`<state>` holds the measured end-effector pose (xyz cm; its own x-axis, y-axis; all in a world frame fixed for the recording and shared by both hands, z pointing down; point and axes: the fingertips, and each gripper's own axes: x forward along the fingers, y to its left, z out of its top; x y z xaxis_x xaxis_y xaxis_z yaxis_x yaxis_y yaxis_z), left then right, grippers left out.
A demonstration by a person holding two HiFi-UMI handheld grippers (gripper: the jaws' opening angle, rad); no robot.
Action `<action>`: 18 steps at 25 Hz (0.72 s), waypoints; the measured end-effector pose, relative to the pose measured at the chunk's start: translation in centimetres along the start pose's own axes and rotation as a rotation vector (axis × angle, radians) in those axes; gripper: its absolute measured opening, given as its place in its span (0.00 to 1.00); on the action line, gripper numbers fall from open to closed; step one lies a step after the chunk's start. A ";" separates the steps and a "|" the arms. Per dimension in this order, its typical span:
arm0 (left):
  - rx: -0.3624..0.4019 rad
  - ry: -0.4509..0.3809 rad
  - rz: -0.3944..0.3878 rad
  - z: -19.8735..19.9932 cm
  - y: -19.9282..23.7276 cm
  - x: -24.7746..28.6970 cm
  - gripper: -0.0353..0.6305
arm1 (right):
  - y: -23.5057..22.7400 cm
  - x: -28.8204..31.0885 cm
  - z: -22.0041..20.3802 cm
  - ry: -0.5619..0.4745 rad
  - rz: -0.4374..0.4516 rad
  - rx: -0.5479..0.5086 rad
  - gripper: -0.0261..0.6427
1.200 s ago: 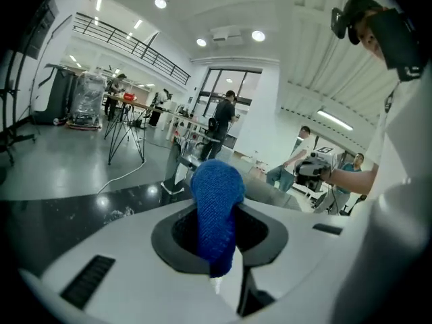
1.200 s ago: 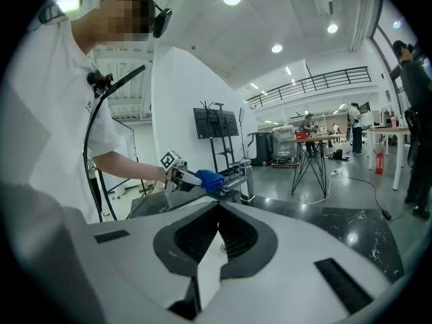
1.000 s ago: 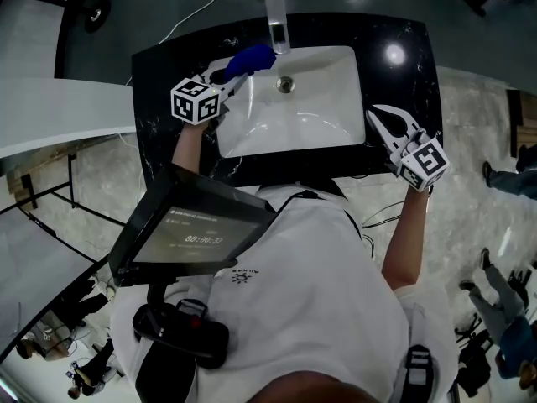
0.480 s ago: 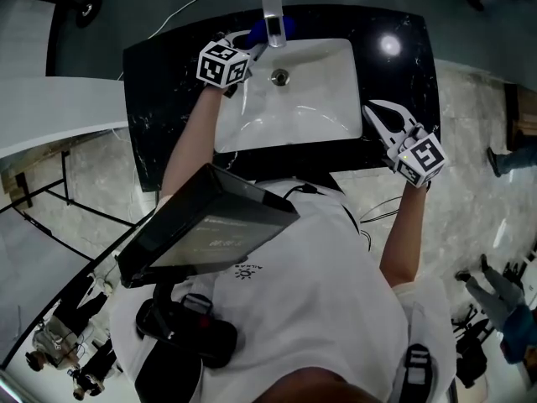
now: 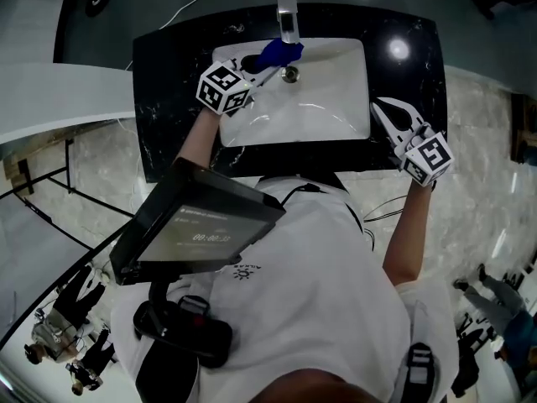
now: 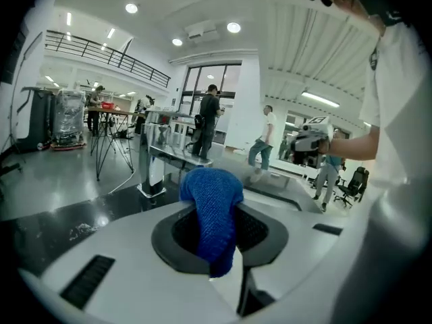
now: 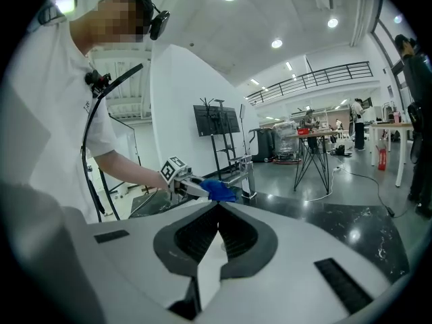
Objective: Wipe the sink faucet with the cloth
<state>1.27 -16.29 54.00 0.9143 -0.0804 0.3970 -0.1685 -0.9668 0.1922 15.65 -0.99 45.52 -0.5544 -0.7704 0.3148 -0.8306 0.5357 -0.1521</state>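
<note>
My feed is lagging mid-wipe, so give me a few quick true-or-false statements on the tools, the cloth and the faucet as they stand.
1. The left tool is shut on the blue cloth. True.
2. The right tool holds a second cloth. False: its jaws are together with nothing between them, and it sits at the right edge of the sink.
3. The cloth is up by the faucet at the back of the sink. True, though contact cannot be told.
4. The sink basin is black. False: it is white, set in a black counter.
</note>
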 end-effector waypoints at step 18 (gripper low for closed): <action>-0.125 -0.022 0.166 0.5 8.7 1.8 0.15 | 0.4 -0.7 0.4 0.016 -0.022 0.001 0.05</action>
<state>1.61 -24.98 55.95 0.8779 -0.2426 0.4128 -0.3606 -0.9022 0.2366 15.67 -0.34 44.82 -0.5354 -0.7762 0.3331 -0.8425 0.5185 -0.1459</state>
